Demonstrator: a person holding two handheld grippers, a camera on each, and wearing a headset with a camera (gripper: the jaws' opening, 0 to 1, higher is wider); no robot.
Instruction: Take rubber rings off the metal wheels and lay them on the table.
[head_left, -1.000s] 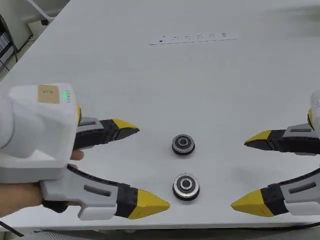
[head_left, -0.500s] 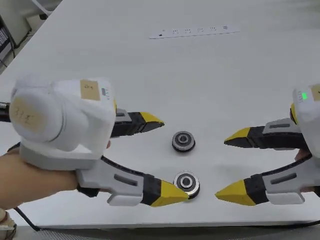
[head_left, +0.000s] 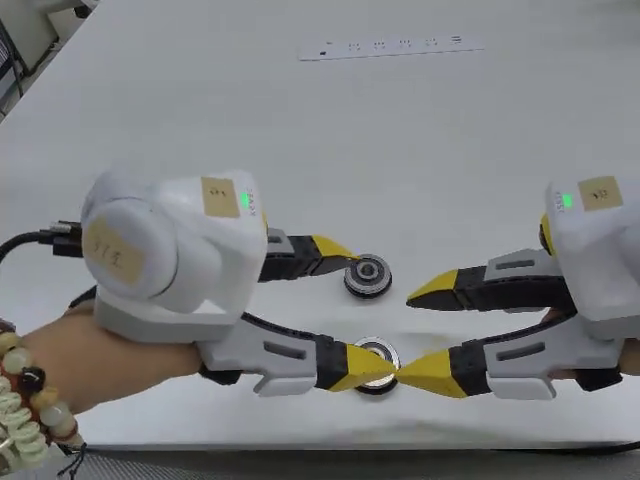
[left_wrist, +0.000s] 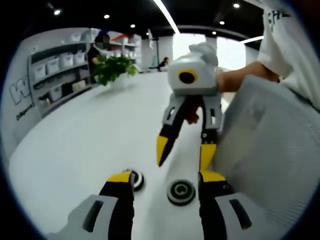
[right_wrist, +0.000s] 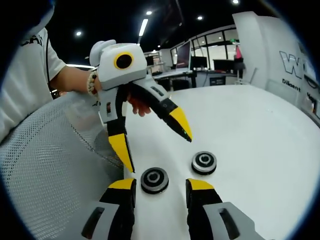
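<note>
Two small metal wheels lie flat on the white table (head_left: 480, 170), well apart from its back edge: the far wheel (head_left: 367, 275) and, just in front of it, the near wheel (head_left: 374, 356). Being round, they have no long axis; each bore points straight up, so the dark outer band, which is probably the rubber ring (right_wrist: 144, 181), lies level with the tabletop. The left gripper (head_left: 368, 310) is spread wide and holds nothing, its upper jaw tip just beside the far wheel and its lower tip over the near one. The right gripper (head_left: 405, 335) faces it, equally wide and empty, and the near wheel sits between its jaws in its own view. The two lower tips meet above the near wheel; whether either touches it cannot be told. The wheel looks stiff, dense for its size and likely to skate on the smooth top, so it wants pinning across the rim or hub. The ring should be soft and stretchy, best caught at its outer edge with one yellow tip and rolled upward off the metal.
</note>
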